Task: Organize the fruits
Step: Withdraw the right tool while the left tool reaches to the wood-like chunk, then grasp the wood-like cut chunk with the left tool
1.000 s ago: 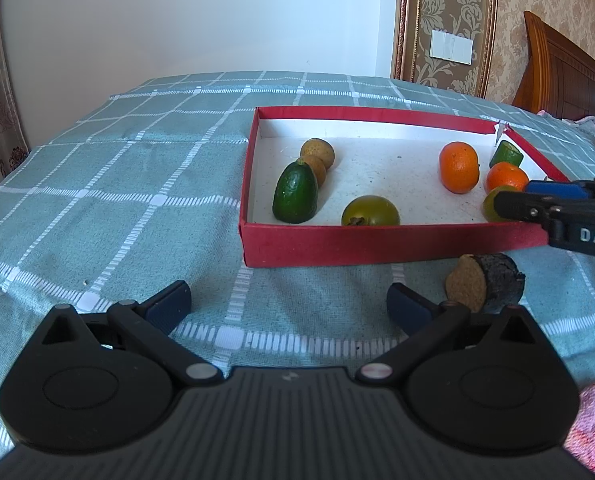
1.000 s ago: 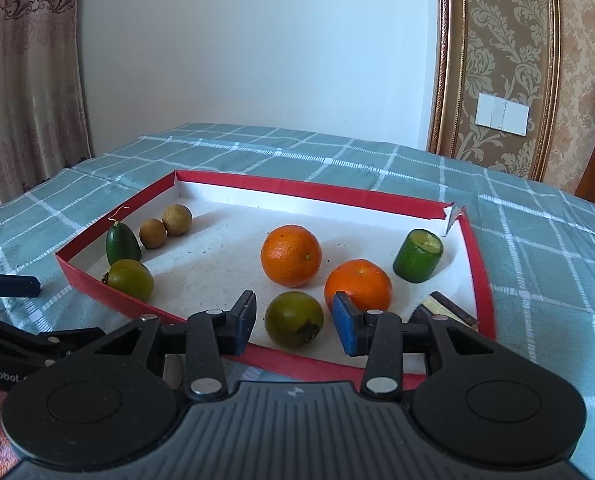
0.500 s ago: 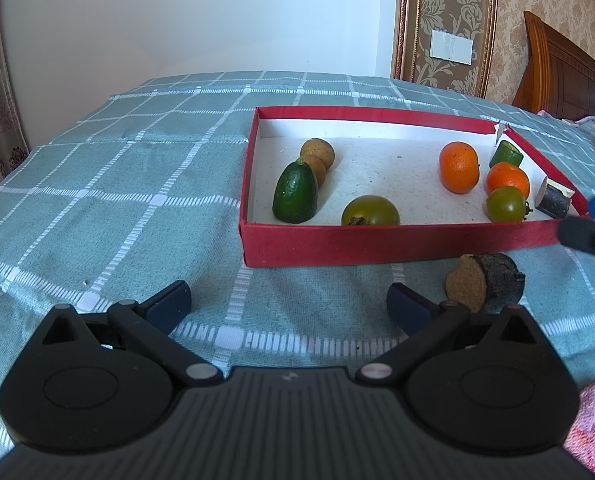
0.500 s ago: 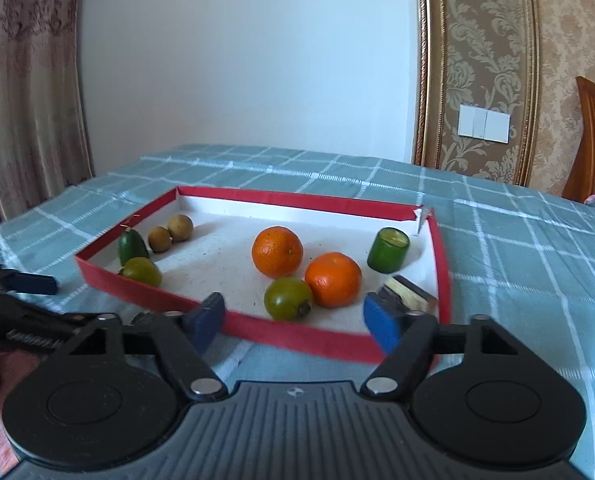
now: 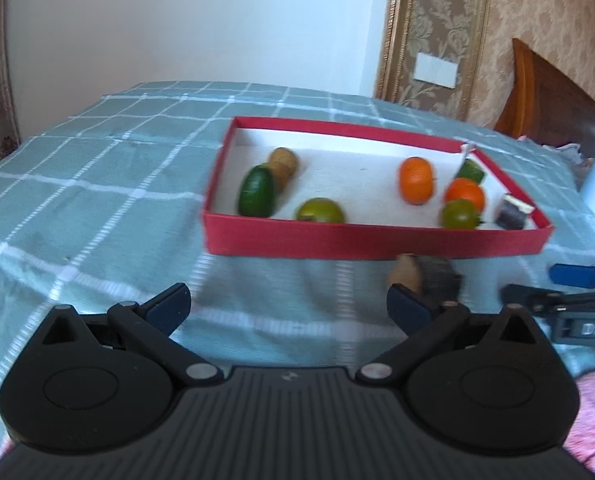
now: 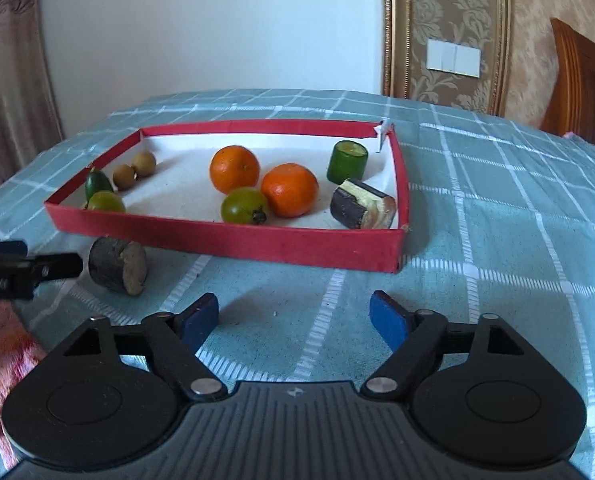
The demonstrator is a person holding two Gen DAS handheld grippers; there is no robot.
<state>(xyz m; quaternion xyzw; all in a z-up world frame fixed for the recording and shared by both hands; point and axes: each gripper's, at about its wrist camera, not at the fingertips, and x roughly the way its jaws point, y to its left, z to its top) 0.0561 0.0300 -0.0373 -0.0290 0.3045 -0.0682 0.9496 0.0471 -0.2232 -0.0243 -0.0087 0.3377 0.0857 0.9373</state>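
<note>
Fruits sit in the red box point(image 6: 233, 242) on the bed's checked blanket point(image 6: 497, 248): two oranges point(image 6: 234, 169), green round fruit point(image 6: 244, 211) touching the nearer one, a green cylinder piece point(image 6: 347, 161), a dark-skinned chunk point(image 6: 361, 209) in the near right corner, avocado point(image 5: 256, 192), two small brown fruits point(image 6: 133, 170) and another green fruit point(image 5: 320, 211) at the left end. One dark cut piece point(image 6: 117, 265) lies outside, just beside the box's front wall. Right hand-held gripper point(image 6: 295, 318): jaws opening, nothing between them. Left hand-held gripper point(image 5: 288, 305): jaws wide apart, empty, right finger point(image 5: 411, 307) near the cut piece.
</note>
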